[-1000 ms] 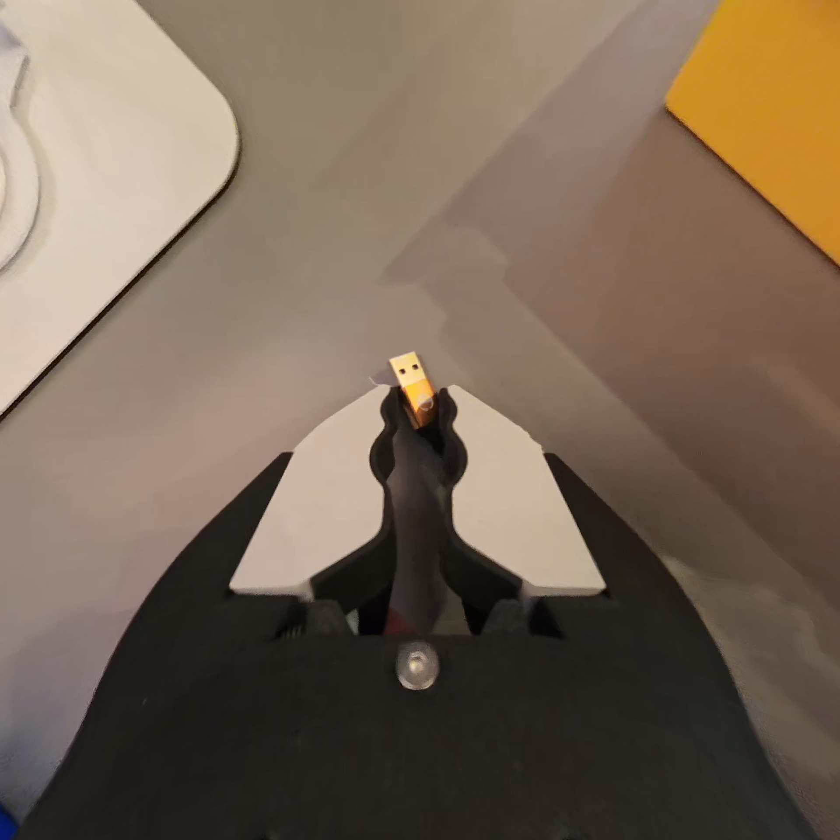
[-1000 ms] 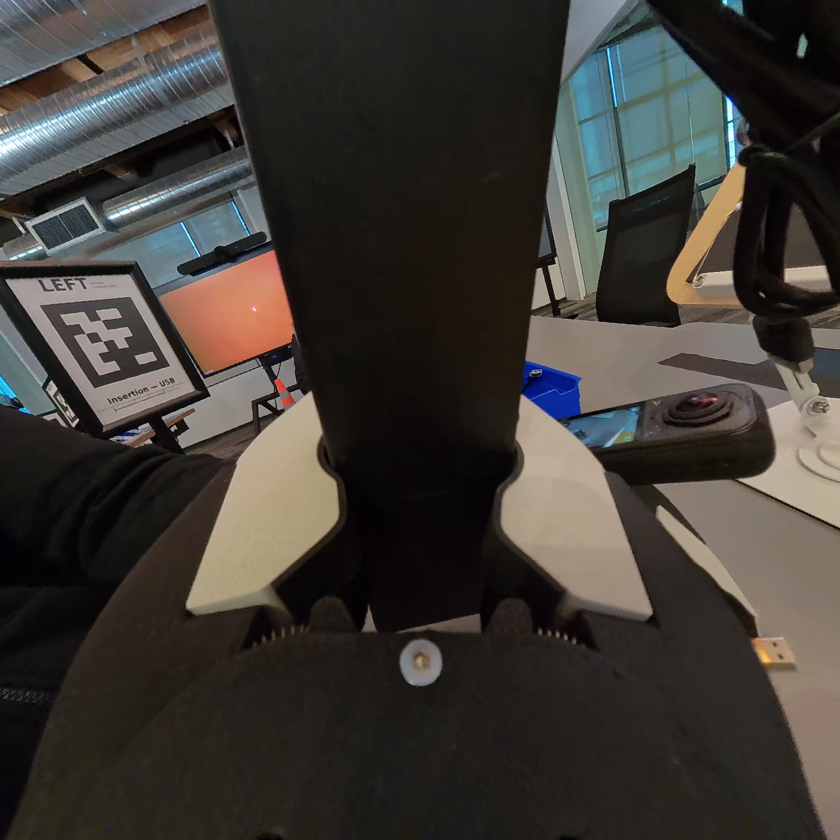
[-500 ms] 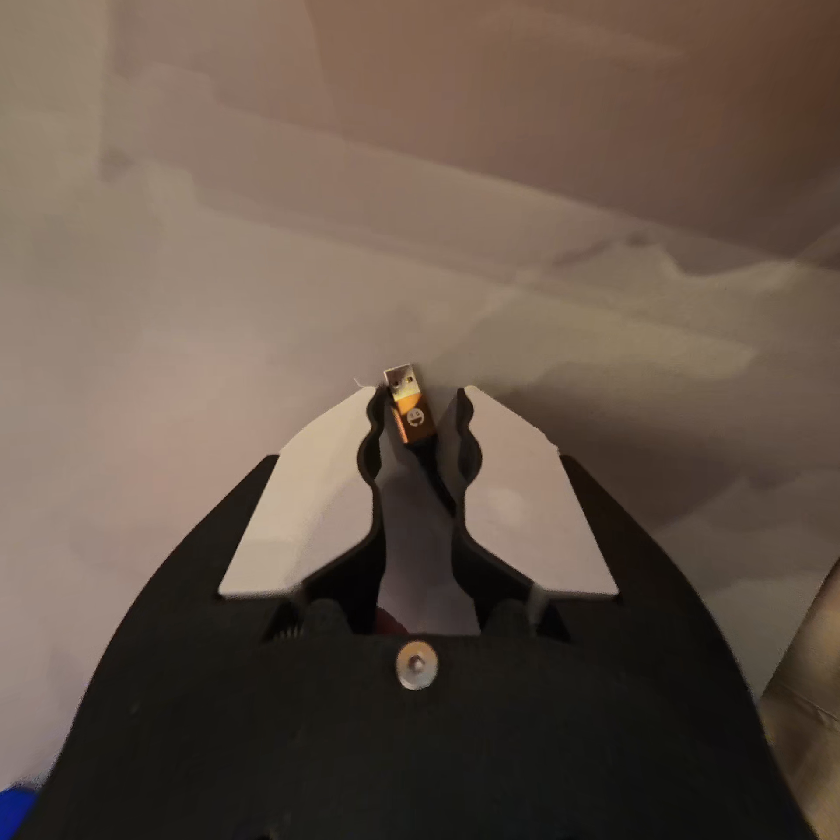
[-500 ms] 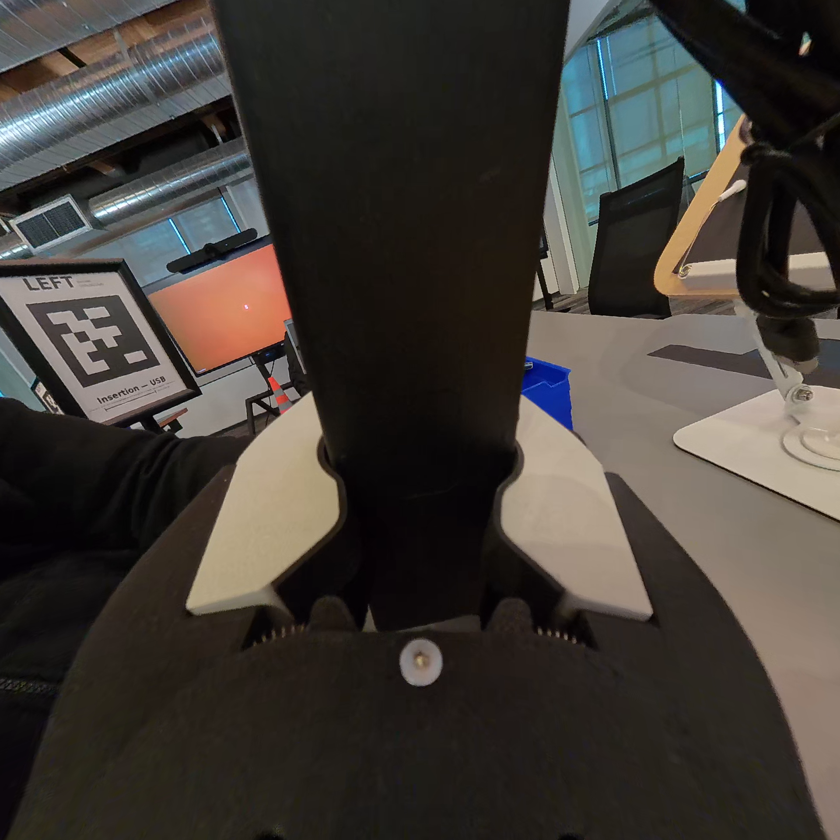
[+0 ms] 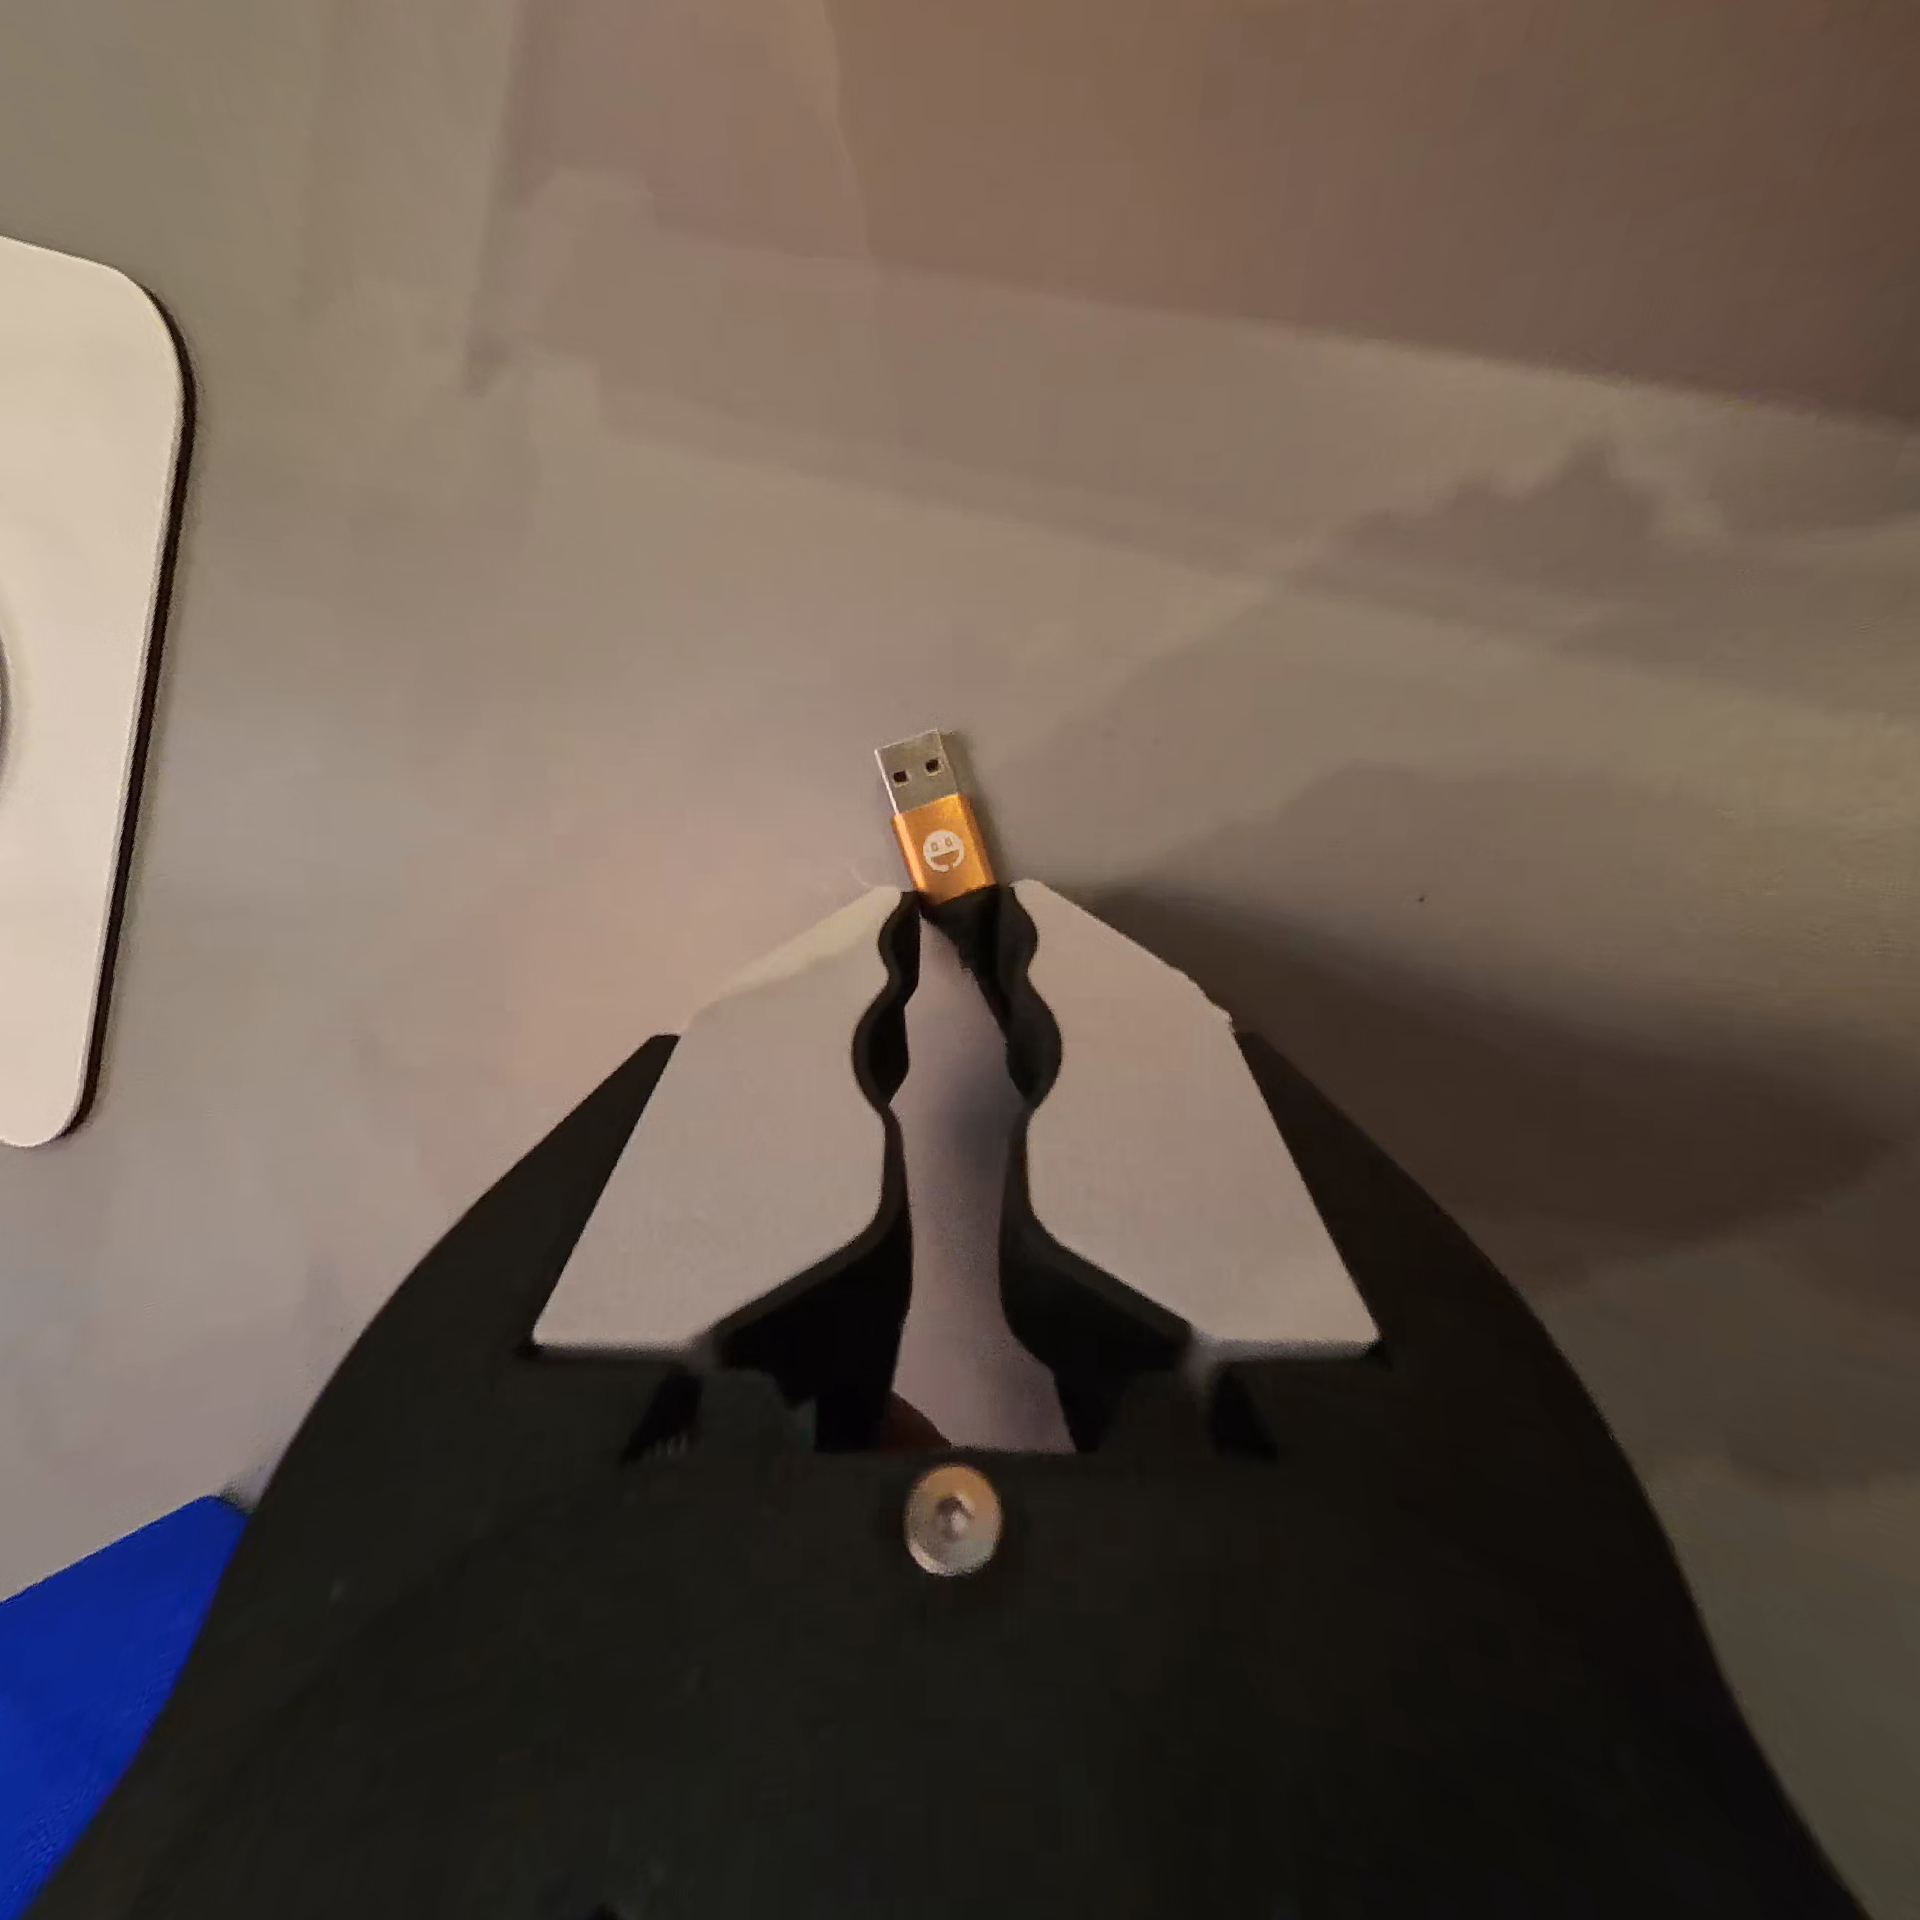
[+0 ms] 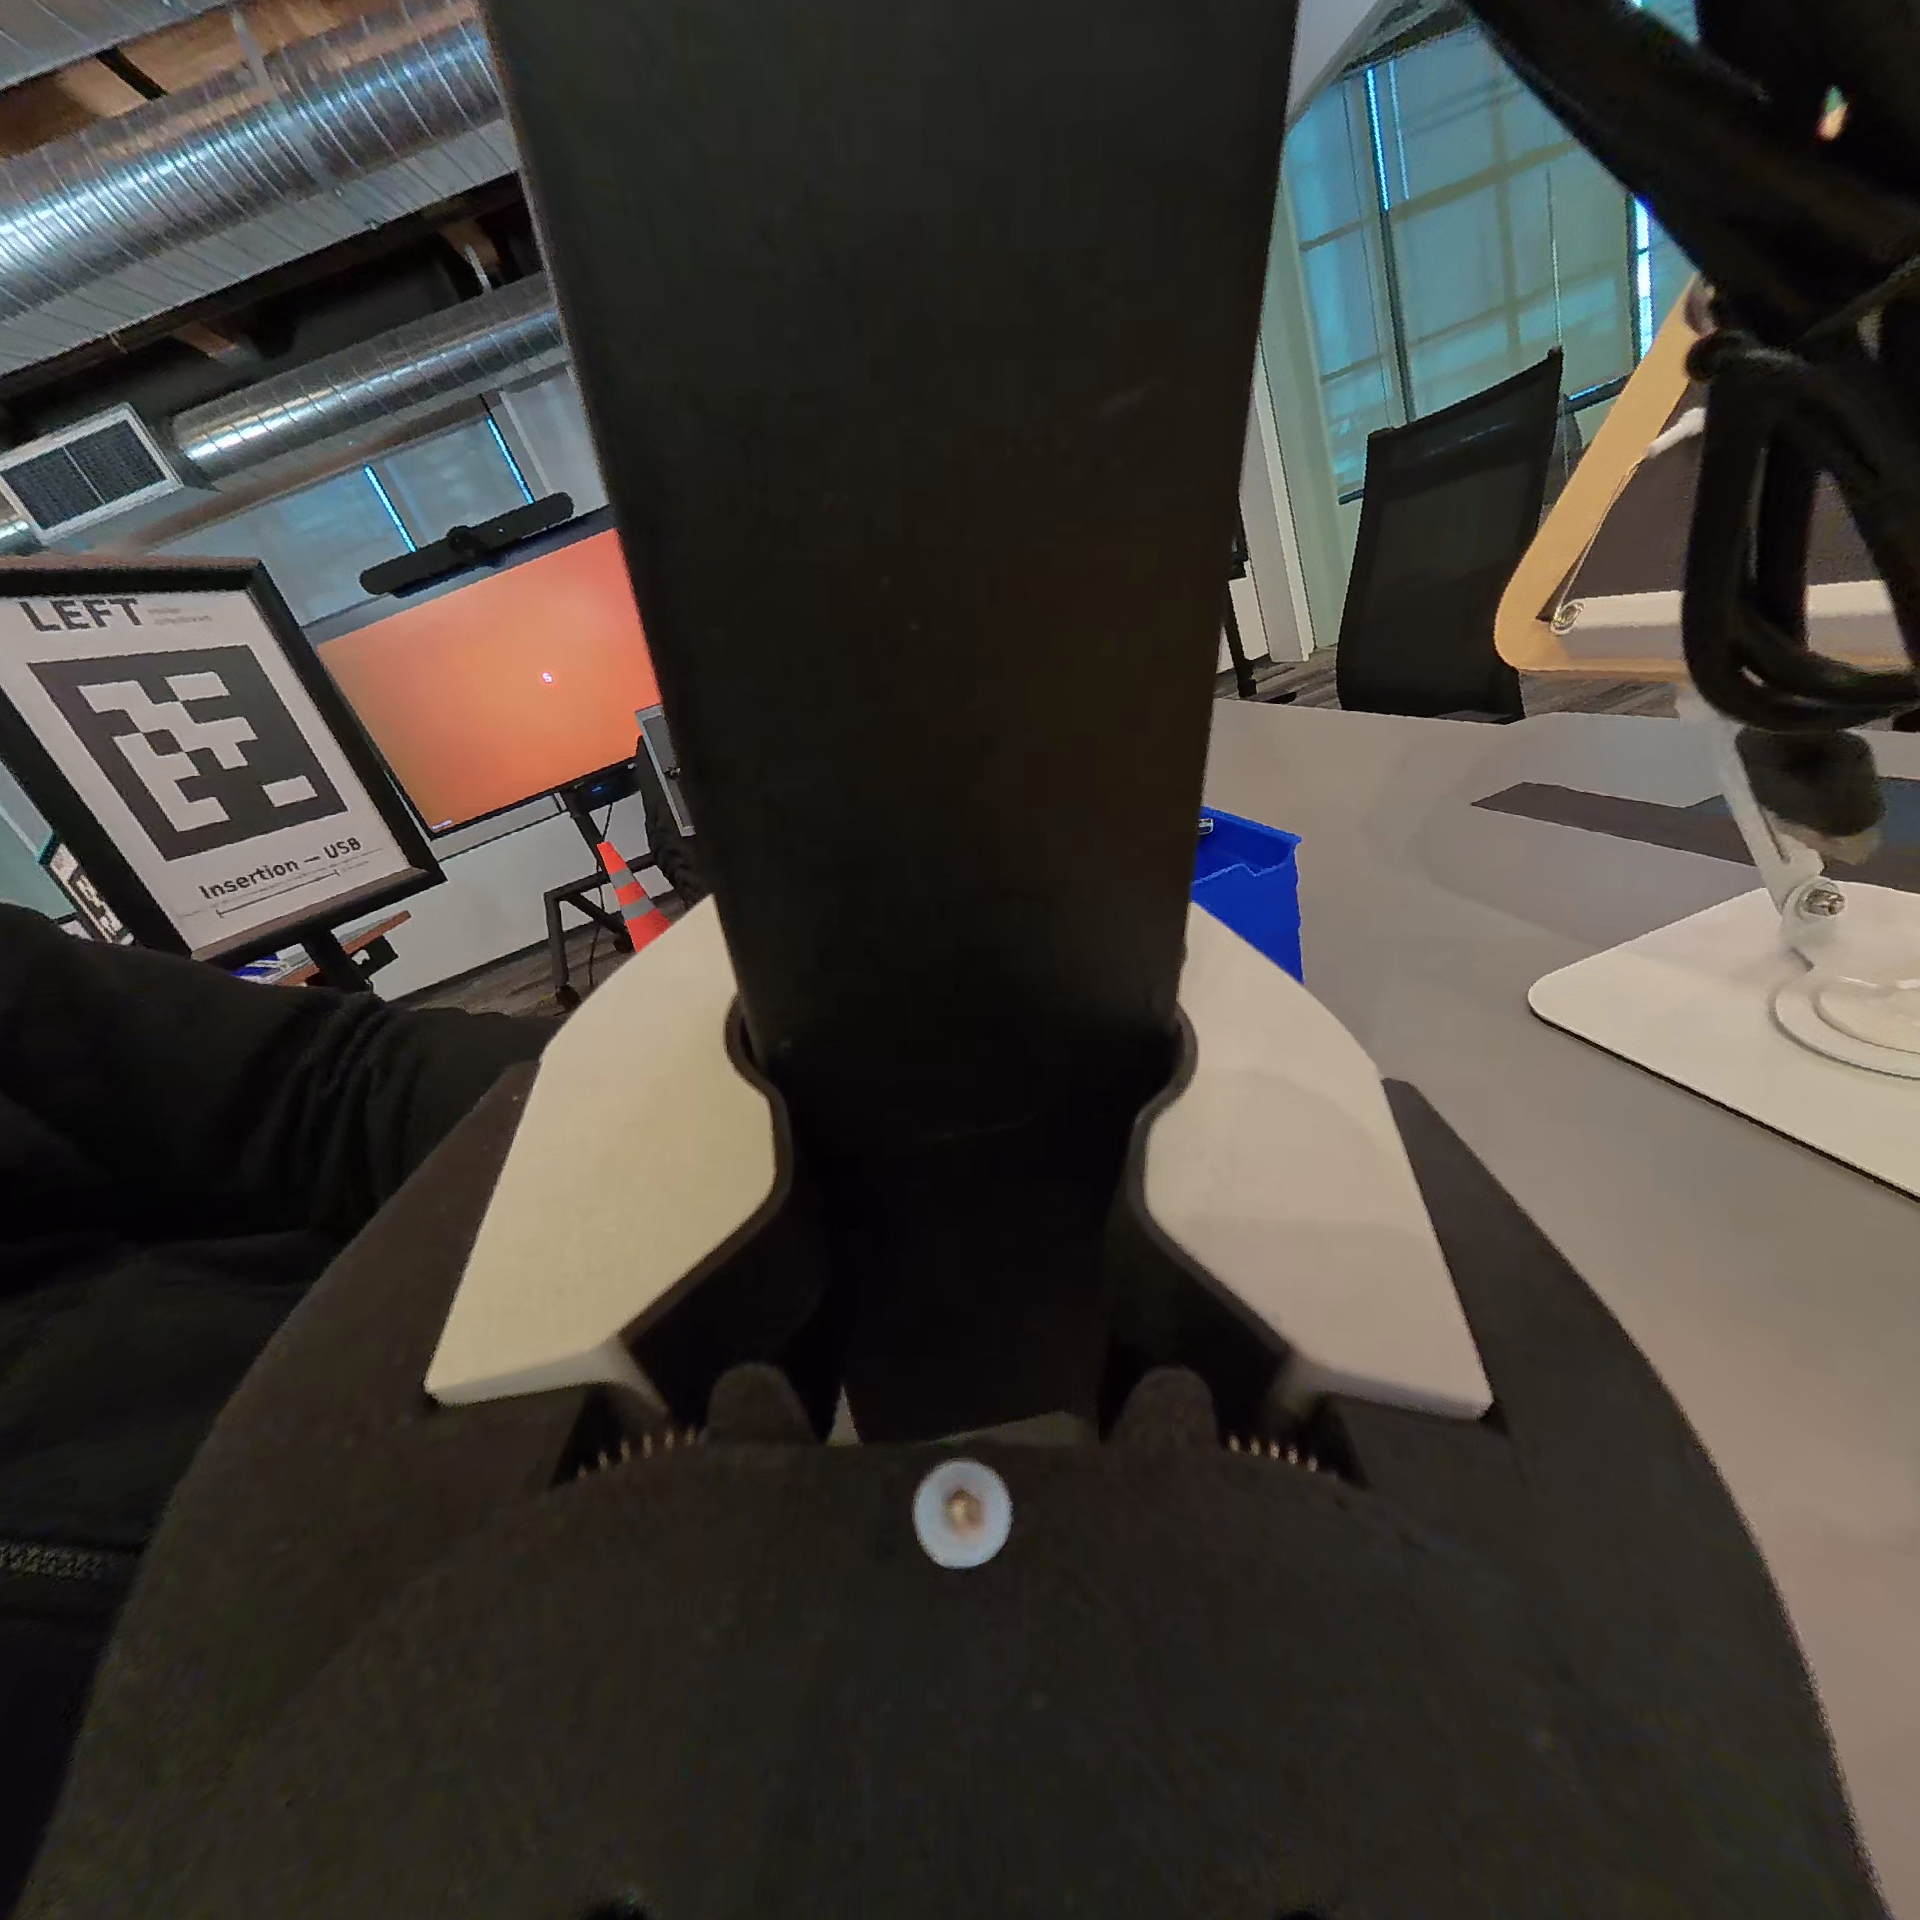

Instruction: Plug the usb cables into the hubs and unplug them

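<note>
In the left wrist view, a USB plug (image 5: 935, 821) with an orange shell and silver tip lies on the grey table (image 5: 1351, 727), just beyond my fingertips. Its black cable (image 5: 987, 966) runs back between the fingers, along the right one. My left gripper (image 5: 961, 894) is open by a narrow gap, with table showing between the left finger and the cable. In the right wrist view, my right gripper (image 6: 961, 1039) is shut on a long flat black hub (image 6: 914, 520), which stands straight up out of the jaws and hides much of the view. No ports show on it.
A white stand base (image 5: 62, 675) lies at the left and a blue bin (image 5: 94, 1662) at the lower left. The right wrist view shows the white base (image 6: 1714, 1039), a bundle of black cables (image 6: 1787, 520), the blue bin (image 6: 1247, 883), a framed marker sign (image 6: 187, 748) and a person's dark sleeve (image 6: 208, 1143). There is about 20 cm between the tips of the two grippers.
My left gripper has opened and let go of the orange plug, which now lies farther out past the fingertips. The left gripper has left the right wrist view. The right gripper still holds the hub.
</note>
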`<state>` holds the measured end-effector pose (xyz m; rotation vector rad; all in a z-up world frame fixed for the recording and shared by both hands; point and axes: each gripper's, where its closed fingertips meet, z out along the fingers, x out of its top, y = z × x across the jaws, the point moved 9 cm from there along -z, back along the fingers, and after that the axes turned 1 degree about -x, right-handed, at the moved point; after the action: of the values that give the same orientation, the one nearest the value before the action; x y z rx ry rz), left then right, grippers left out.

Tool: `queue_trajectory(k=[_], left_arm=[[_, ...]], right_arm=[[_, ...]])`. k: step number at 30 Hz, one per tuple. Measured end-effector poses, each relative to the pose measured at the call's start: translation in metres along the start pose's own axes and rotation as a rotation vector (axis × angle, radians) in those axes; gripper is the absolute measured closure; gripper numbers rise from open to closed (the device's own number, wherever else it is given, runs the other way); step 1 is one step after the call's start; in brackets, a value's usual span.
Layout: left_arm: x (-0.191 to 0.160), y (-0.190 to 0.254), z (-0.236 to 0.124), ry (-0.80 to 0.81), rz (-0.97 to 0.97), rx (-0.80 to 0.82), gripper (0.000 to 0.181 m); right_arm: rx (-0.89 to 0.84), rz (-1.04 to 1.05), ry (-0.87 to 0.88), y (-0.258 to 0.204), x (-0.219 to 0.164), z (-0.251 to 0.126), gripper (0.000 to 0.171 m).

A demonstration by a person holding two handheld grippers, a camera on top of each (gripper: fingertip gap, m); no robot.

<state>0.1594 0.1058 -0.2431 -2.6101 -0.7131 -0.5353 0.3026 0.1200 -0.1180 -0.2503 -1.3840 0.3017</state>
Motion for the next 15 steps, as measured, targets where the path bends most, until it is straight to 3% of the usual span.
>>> queue_trajectory(k=[7, 15], left_arm=[[-0.006, -0.006, -0.016, 0.080, -0.026, -0.016, 0.169], [0.016, -0.034, -0.122, 0.369, 0.025, -0.146, 0.169]], right_arm=[[0.031, 0.008, 0.009, -0.001, 0.000, -0.001, 0.104], [0.136, -0.035, -0.040, -0.010, -0.005, 0.008, 0.104]])
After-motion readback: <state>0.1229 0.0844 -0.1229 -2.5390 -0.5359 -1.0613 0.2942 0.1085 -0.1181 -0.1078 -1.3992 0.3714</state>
